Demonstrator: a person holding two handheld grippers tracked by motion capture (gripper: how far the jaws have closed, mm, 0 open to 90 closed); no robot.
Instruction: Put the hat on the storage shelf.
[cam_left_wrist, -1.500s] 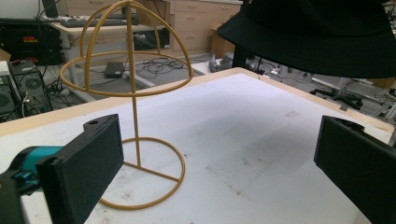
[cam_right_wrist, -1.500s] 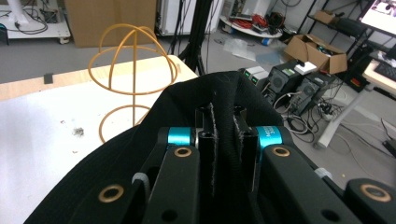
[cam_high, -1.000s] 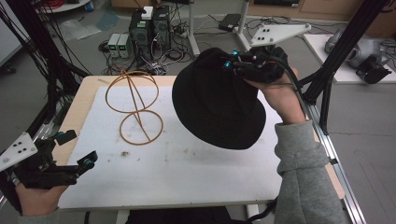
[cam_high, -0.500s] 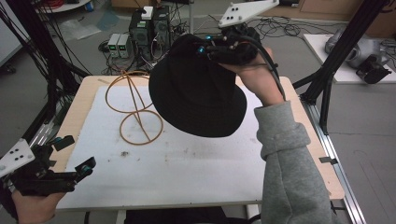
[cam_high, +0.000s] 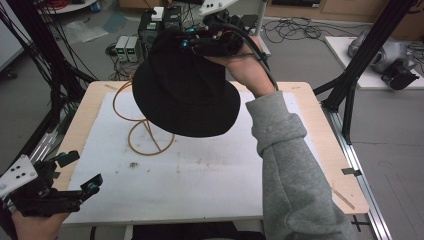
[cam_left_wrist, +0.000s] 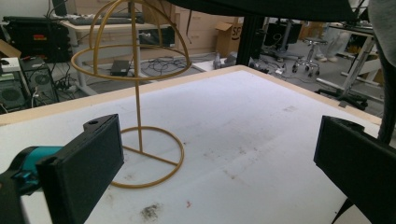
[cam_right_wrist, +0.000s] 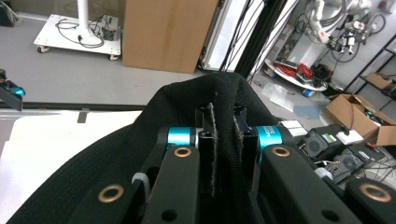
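Note:
A black bucket hat (cam_high: 185, 92) hangs in the air above the back of the table, its crown pinched in my right gripper (cam_high: 192, 42). In the right gripper view the two jaws are shut on a fold of the hat (cam_right_wrist: 135, 154) fabric at my right gripper (cam_right_wrist: 223, 140). A tan wire hat stand (cam_high: 145, 137) sits on the white mat, its dome partly hidden under the hat. The stand (cam_left_wrist: 135, 93) rises ahead in the left gripper view. My left gripper (cam_high: 80, 172) rests open at the table's near left corner, nothing between its jaws (cam_left_wrist: 215, 172).
A white mat (cam_high: 200, 175) covers the wooden table (cam_high: 320, 125). Black frame posts (cam_high: 360, 65) stand to the right and left. Computers, cables and boxes lie on the floor behind the table.
The right hand has carried the hat leftward and upward, from the table's right side to above the wire stand. The left gripper has stayed at the near left corner.

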